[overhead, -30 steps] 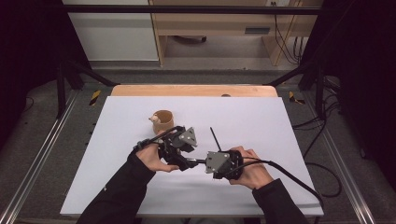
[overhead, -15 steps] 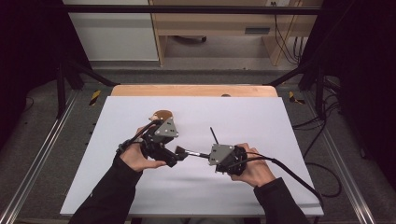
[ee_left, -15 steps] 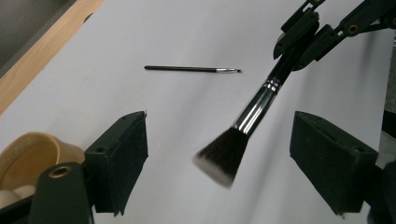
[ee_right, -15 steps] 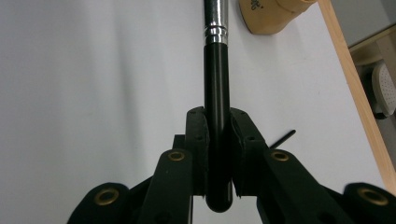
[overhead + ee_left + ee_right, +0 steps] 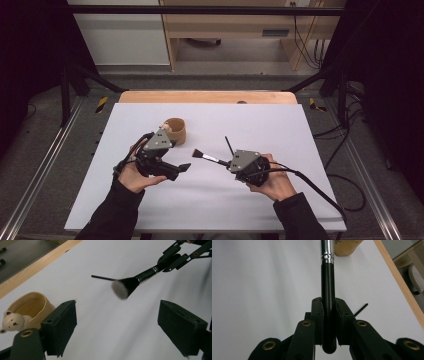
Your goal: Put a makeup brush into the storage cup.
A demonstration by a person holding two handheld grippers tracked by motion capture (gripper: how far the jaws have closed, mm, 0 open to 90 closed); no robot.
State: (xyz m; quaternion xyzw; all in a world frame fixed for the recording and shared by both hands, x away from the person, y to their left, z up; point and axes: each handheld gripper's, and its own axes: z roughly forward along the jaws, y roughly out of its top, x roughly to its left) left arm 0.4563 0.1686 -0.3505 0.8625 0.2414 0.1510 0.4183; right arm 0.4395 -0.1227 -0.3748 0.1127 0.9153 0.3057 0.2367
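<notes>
My right gripper (image 5: 227, 162) is shut on the black handle of a makeup brush (image 5: 210, 159), whose dark bristle head (image 5: 197, 154) points left, just above the white board (image 5: 280, 125). In the right gripper view the handle (image 5: 328, 290) runs straight up between the pressed pads (image 5: 317, 315). My left gripper (image 5: 181, 169) sits left of the bristles, and its jaws have just been opening. In the left gripper view the wide-apart pads (image 5: 60, 327) have nothing between them, and the bristle head (image 5: 123, 287) hangs ahead. A tan cup (image 5: 175, 131) with a small bear (image 5: 12, 321) stands behind the left gripper.
A thin black stick (image 5: 229, 145) lies on the board just beyond the right gripper, also seen as a thin stick (image 5: 102, 278) past the bristles. A wooden table edge (image 5: 207, 96) borders the far side. Metal rails run along both sides.
The left gripper has drawn away to the left from the right gripper and its jaws have opened. The right gripper has stayed put with the brush.
</notes>
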